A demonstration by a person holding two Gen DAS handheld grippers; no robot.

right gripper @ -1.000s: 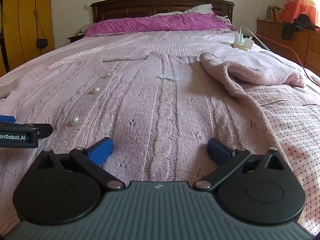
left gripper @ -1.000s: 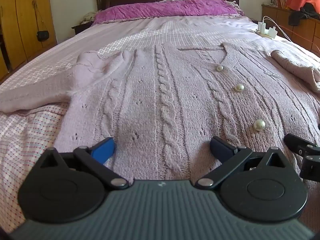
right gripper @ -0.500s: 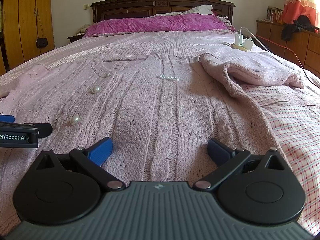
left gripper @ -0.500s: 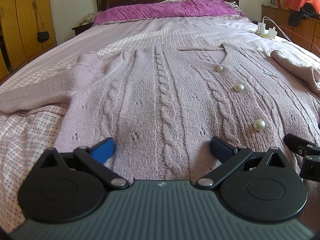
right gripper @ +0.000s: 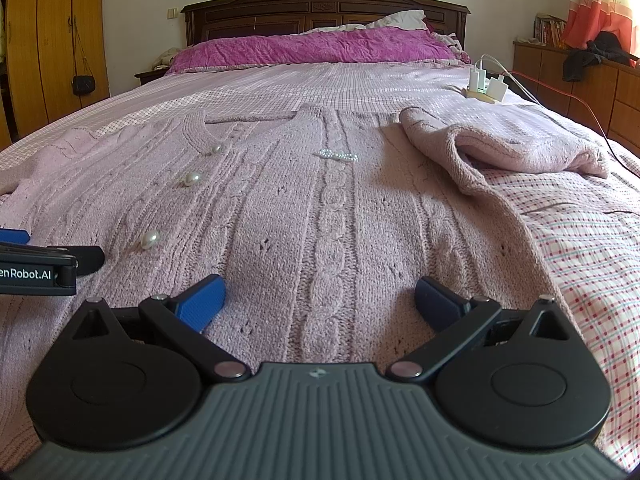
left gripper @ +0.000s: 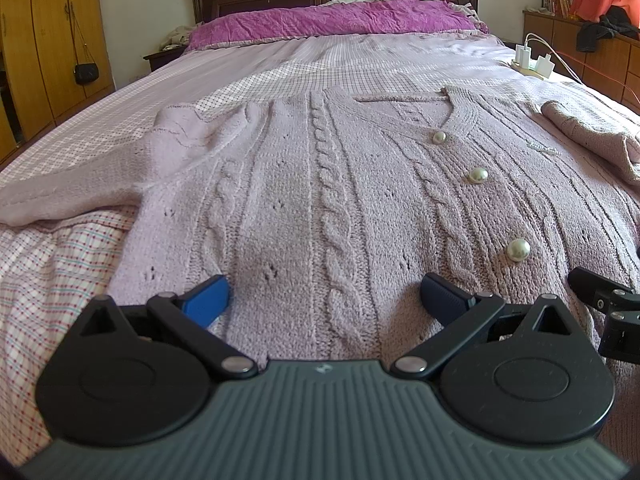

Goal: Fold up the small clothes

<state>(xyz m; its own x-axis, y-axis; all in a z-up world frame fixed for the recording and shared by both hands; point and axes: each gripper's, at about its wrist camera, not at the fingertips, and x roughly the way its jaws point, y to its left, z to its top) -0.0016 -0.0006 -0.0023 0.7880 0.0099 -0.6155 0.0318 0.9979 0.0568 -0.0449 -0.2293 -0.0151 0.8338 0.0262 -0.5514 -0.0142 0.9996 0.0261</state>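
A bed (left gripper: 60,272) with a checked sheet fills the room, a dark wooden headboard (right gripper: 324,12) and magenta pillow (right gripper: 312,48) at its far end; a pale pink cable-knit cardigan (left gripper: 328,200) lies flat on it, front up, its long axis running down the bed, neckline toward the headboard and hem nearest the cameras; pearl buttons (left gripper: 518,249) line its middle; the left tool (left gripper: 324,294) and right tool (right gripper: 318,300) both hover at the hem, jaws spread wide, empty.

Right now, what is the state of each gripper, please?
Left gripper: open, holding nothing, over the cardigan.
Right gripper: open, holding nothing.
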